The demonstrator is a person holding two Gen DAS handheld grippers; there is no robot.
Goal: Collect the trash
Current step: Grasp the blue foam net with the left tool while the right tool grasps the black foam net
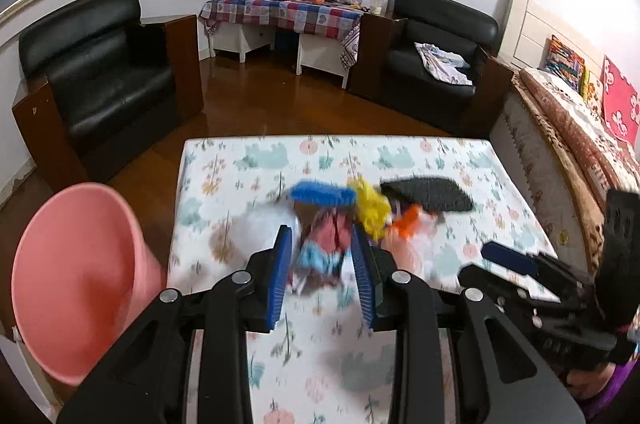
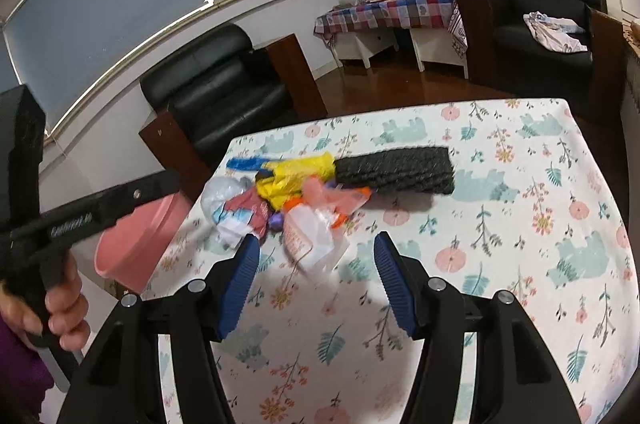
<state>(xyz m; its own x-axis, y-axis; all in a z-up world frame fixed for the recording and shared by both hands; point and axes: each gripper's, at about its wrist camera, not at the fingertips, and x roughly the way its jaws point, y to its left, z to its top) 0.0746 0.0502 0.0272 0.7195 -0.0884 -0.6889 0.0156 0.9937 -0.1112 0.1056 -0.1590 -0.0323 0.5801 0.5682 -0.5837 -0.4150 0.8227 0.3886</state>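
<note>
Partly motion-blurred trash pile (image 1: 344, 224) between left tool (image 1: 320, 260) pads.

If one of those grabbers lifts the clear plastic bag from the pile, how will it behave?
The clear plastic bag looks thin and crumpled, so probably floppy and very light. Its glossy film may slip, and since it overlaps the orange wrapper, it might drag that along.

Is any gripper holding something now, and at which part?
The left gripper has a crumpled red-and-blue wrapper between its fingers; motion blur hides whether it is gripped. The right gripper is open and holds nothing.
</note>
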